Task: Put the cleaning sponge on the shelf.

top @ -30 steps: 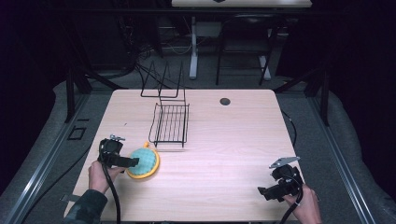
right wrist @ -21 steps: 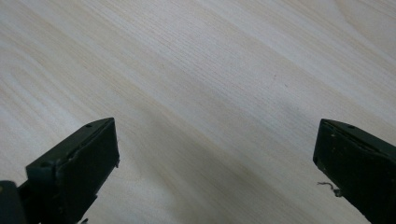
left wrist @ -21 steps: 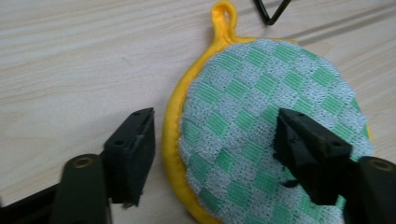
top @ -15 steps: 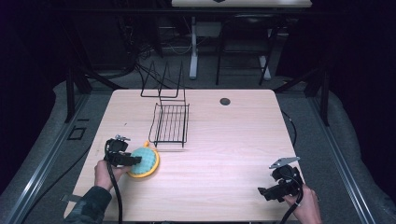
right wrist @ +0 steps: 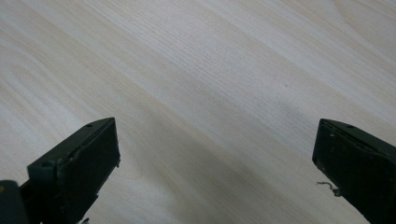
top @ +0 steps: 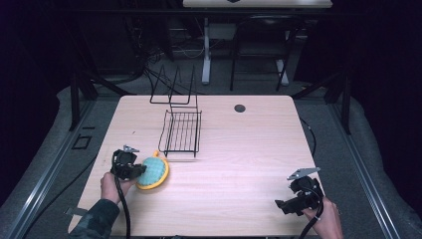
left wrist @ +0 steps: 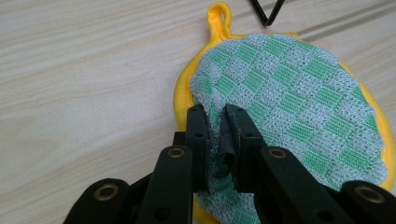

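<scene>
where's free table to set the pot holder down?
Widest bare wood: the table between the wire rack and the right gripper, up to the black grommet. Also the far-left strip beside the rack. Crowded: near-left, where the left gripper pinches the pot holder just below the rack.

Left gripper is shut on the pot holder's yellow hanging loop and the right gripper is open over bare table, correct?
Not quite. The left gripper is shut on the pot holder, but it pinches the green checked fabric at the near edge, not the yellow loop, as the left gripper view shows. The right gripper is open over bare table.
</scene>
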`<move>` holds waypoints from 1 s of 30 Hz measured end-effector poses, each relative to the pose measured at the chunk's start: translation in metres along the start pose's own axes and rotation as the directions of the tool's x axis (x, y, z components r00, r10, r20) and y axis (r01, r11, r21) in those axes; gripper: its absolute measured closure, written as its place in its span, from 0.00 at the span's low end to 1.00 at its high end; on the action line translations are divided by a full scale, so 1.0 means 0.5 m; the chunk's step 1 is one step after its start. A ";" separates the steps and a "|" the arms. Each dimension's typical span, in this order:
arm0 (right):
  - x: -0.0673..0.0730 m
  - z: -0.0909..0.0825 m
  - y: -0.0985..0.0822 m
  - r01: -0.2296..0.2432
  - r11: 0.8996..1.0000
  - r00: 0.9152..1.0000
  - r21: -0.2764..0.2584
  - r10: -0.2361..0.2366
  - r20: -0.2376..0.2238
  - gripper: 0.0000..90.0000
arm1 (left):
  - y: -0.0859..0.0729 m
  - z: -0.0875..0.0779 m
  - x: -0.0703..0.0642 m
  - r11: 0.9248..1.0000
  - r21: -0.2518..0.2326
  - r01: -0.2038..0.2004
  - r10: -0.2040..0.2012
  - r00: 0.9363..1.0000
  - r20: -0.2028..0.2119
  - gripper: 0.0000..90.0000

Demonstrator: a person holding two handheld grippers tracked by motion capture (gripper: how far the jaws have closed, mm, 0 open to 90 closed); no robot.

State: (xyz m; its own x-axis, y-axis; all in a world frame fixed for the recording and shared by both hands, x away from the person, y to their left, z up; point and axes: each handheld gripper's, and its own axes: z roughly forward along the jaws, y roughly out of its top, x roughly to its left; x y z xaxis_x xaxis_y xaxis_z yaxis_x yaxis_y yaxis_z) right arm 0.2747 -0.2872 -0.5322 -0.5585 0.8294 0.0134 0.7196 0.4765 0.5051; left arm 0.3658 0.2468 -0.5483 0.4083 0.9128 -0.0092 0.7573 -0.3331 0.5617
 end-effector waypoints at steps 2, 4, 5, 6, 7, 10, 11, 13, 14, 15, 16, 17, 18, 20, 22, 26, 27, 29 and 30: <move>0.000 0.000 0.000 0.002 1.000 1.000 0.005 -0.002 -0.002 0.00 | 0.000 0.000 -0.003 1.000 -0.005 -0.015 0.015 1.000 -0.012 0.92; 0.000 0.000 0.000 0.006 1.000 1.000 0.006 -0.006 0.003 0.00 | -0.001 -0.001 -0.005 1.000 -0.013 -0.023 0.023 1.000 -0.013 0.93; 0.000 0.000 0.000 0.006 1.000 1.000 0.006 -0.006 0.004 0.00 | -0.001 -0.001 -0.005 0.999 -0.019 -0.029 0.029 0.999 -0.021 0.93; 0.001 0.000 0.000 0.003 1.000 1.000 0.004 -0.003 0.000 0.00 | -0.001 -0.002 -0.005 0.999 -0.018 -0.033 0.033 0.999 -0.017 0.93; 0.000 0.000 0.000 0.002 1.000 1.000 0.002 -0.002 0.001 0.00 | -0.001 -0.003 -0.005 0.999 -0.020 -0.035 0.035 0.999 -0.014 0.94; 0.000 0.001 0.000 0.003 1.000 1.000 0.000 -0.003 0.002 0.01 | 0.000 -0.004 -0.004 0.999 -0.032 -0.044 0.044 0.999 -0.013 0.94; -0.001 0.000 0.000 0.004 1.000 1.000 0.003 -0.004 0.000 0.01 | 0.000 -0.007 -0.001 0.998 -0.033 -0.047 0.047 0.999 -0.007 0.94; -0.002 0.000 0.000 0.004 1.000 1.000 0.005 -0.004 0.000 0.01 | 0.000 -0.010 0.001 0.998 -0.037 -0.049 0.049 0.999 -0.013 0.95; -0.002 0.000 0.000 0.005 1.000 1.000 0.004 -0.005 0.000 0.01 | 0.000 -0.013 0.003 0.998 -0.038 -0.046 0.045 0.999 -0.011 0.95; -0.002 0.000 0.000 0.006 1.000 1.000 0.004 -0.006 0.001 0.01 | 0.000 -0.015 0.007 0.998 -0.042 -0.044 0.044 0.999 -0.010 0.95; -0.002 0.000 0.000 0.006 1.000 1.000 0.004 -0.006 0.002 0.01 | -0.001 -0.017 0.008 0.998 -0.045 -0.044 0.044 0.999 -0.011 0.95; -0.002 0.000 0.000 0.005 1.000 1.000 0.004 -0.005 0.001 0.01 | -0.001 -0.020 0.011 0.998 -0.048 -0.043 0.043 0.999 -0.009 0.95; -0.002 0.000 0.000 0.005 1.000 1.000 0.004 -0.005 0.001 0.01 | -0.001 -0.026 0.012 0.997 -0.055 -0.045 0.044 0.999 -0.013 0.95; -0.002 0.000 -0.001 0.008 1.000 1.000 0.000 -0.008 0.006 0.01 | -0.002 -0.028 0.012 0.997 -0.063 -0.046 0.045 0.999 -0.017 0.95; -0.002 0.000 -0.001 0.005 1.000 1.000 0.000 -0.005 0.007 0.01 | -0.002 -0.035 0.013 0.996 -0.072 -0.045 0.044 0.999 -0.013 0.95; -0.003 0.000 -0.001 0.003 1.000 1.000 -0.001 -0.003 0.009 0.01 | -0.003 -0.045 0.014 0.995 -0.083 -0.048 0.047 0.999 -0.011 0.96; -0.003 0.000 -0.001 0.003 1.000 1.000 -0.001 -0.003 0.009 0.01 | -0.003 -0.047 0.014 0.995 -0.085 -0.049 0.049 0.999 -0.008 0.96; -0.003 0.000 -0.001 0.003 1.000 1.000 -0.001 -0.003 0.010 0.01 | -0.002 -0.051 0.013 0.994 -0.097 -0.050 0.049 0.999 -0.009 0.96; -0.003 0.000 -0.001 0.001 1.000 1.000 -0.001 -0.001 0.007 0.01 | -0.002 -0.055 0.014 0.994 -0.095 -0.055 0.055 0.998 -0.007 0.96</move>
State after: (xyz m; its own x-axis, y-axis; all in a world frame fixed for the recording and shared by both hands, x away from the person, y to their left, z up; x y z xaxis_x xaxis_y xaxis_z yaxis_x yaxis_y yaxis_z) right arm 0.2751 -0.2888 -0.5324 -0.5560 0.8312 0.0069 0.7189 0.4766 0.5060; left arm 0.3539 0.2599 -0.5263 0.4457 0.8948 0.0269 0.6818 -0.3588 0.6375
